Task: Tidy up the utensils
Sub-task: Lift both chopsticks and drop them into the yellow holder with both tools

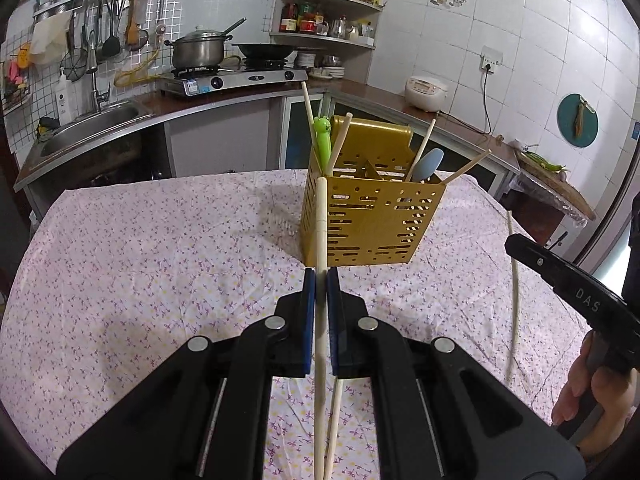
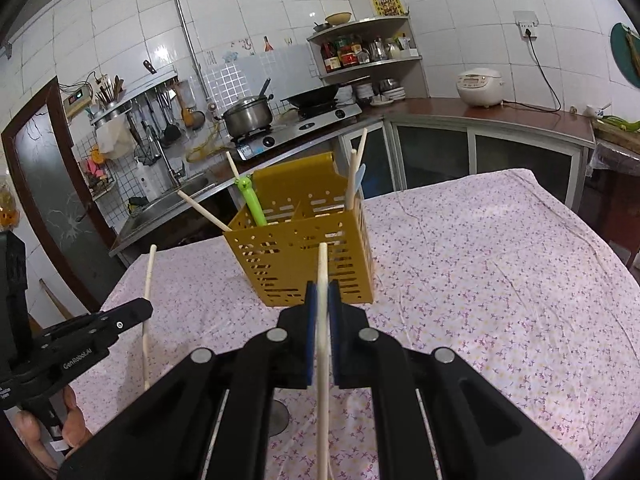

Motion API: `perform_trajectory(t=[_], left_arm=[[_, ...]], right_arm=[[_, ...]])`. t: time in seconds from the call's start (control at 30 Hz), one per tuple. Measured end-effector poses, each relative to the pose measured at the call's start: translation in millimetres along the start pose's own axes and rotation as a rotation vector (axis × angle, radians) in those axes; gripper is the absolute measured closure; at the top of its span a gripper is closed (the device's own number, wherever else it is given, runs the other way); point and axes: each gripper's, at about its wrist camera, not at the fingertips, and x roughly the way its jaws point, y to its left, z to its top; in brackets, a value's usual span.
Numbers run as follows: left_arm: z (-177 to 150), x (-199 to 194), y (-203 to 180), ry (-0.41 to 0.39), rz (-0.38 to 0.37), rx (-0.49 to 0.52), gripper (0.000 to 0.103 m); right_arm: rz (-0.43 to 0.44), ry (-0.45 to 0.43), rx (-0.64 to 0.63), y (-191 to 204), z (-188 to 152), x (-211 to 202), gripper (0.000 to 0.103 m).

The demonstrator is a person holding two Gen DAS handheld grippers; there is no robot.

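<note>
1. Left gripper (image 1: pixel 320 276) clamps one chopstick (image 1: pixel 320 220).
2. Right gripper (image 2: pixel 322 286) clamps one chopstick (image 2: pixel 322 264).
3. Yellow holder (image 1: pixel 372 220) at 12 o'clock: four chopsticks, one green utensil (image 1: pixel 324 140), one blue utensil (image 1: pixel 428 164).

The lower ends of the utensils standing in the yellow holder (image 1: pixel 372 220) are hiding behind its perforated walls. The chopstick (image 1: pixel 320 320) in the left claw (image 1: pixel 321 280) is running off the bottom edge. The counter (image 2: pixel 500 280) is being cut off at the near corners by both claws' bodies.
</note>
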Motion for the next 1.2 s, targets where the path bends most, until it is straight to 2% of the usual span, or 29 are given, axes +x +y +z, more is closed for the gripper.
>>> perform_trajectory(t=[0.37, 0.6, 1.07, 1.2], left_arm=[[12.1, -7.6, -2.5, -0.039, -0.012, -0.006, 0.098], [34.1, -7.1, -12.2, -0.084, -0.044, -0.006, 0.098], [126.6, 8.7, -39.0, -0.236, -0.051, 0.031, 0.098], [154.2, 16.6, -46.8, -0.321, -0.077, 0.040, 0.098]], right_arm=[[-0.016, -0.055, -0.051, 9.8, 8.2, -11.3, 0.097], [-0.012, -0.093, -0.072, 14.1, 30.4, -13.9, 0.097], [-0.009, -0.224, -0.113, 33.2, 132.9, -8.1, 0.097], [-0.015, -0.288, -0.115, 39.9, 162.6, -1.4, 0.097]])
